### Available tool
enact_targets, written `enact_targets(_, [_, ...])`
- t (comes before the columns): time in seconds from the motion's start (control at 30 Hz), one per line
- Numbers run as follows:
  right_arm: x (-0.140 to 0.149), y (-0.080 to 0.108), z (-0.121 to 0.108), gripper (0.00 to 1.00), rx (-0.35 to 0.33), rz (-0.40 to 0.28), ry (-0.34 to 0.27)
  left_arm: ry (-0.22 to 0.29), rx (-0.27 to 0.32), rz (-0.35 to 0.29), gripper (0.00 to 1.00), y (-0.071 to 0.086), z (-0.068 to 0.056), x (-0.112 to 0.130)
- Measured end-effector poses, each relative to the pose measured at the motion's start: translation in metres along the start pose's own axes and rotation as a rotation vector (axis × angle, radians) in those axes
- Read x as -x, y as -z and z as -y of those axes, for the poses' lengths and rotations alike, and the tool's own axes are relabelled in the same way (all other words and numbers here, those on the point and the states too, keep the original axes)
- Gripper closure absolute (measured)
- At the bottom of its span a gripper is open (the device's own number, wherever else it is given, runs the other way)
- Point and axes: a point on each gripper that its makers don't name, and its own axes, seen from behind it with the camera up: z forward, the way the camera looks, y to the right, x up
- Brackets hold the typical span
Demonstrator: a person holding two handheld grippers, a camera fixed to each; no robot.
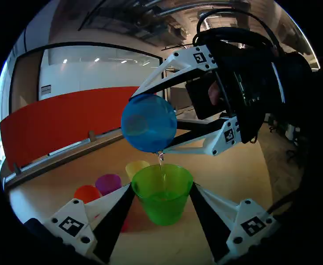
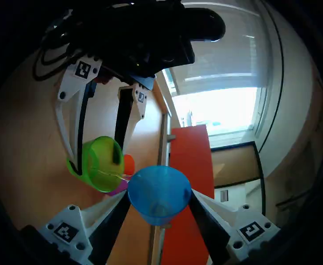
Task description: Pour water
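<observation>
Pouring now: right claw [image 2: 159,194] clamps the tipped blue cup [image 1: 149,123], water [image 1: 161,160] trickling into the green cup [image 2: 100,163] gripped by the left claw [image 1: 162,187], well in from the worktop's [image 1: 232,176] far edge.

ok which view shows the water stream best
Left gripper view: the thin water stream falls from the blue plastic cup into the green plastic cup. The right gripper view shows it as a faint line.
</observation>
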Motion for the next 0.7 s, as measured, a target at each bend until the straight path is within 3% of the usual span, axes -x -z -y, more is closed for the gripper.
enact_targets(0.7, [0.0013,-0.0014,-0.0017,0.09,0.009,-0.003,0.063,0.000,-0.002,-0.004,0.13,-0.0019,-0.0003,-0.0020])
